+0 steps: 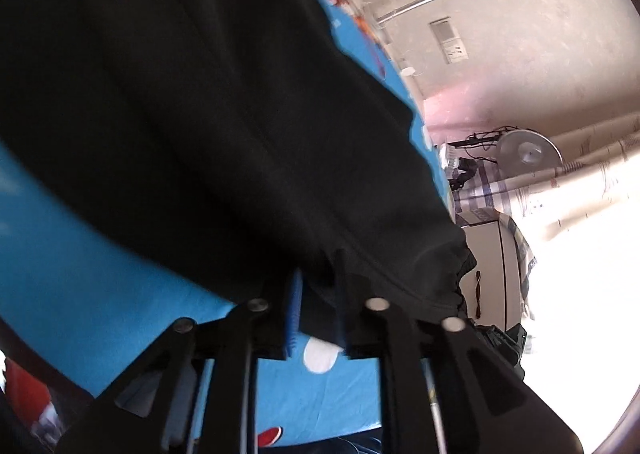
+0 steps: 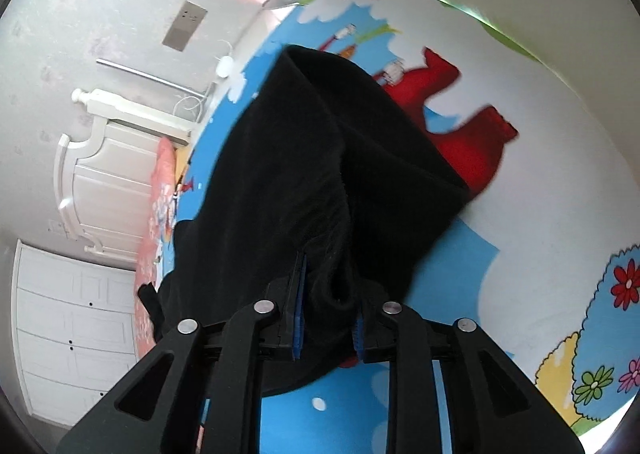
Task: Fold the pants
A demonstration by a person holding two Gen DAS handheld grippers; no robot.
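Both grippers clamped on black pants (image 1: 180,114), lifted above the bedsheet (image 1: 80,294).
Left gripper (image 1: 316,306) and right gripper (image 2: 328,306) pinched fabric edges; long axis stretched forward, away from both, toward the bedsheet's far edge.

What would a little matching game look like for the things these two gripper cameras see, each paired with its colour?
Things:
1. pants
2. bedsheet background
3. headboard
4. pillow

Colours:
A. white
B. black
C. pink-orange
D. bright blue

Pairs: 1-B, 2-D, 3-A, 4-C. The left gripper and right gripper both pinch the black cloth.
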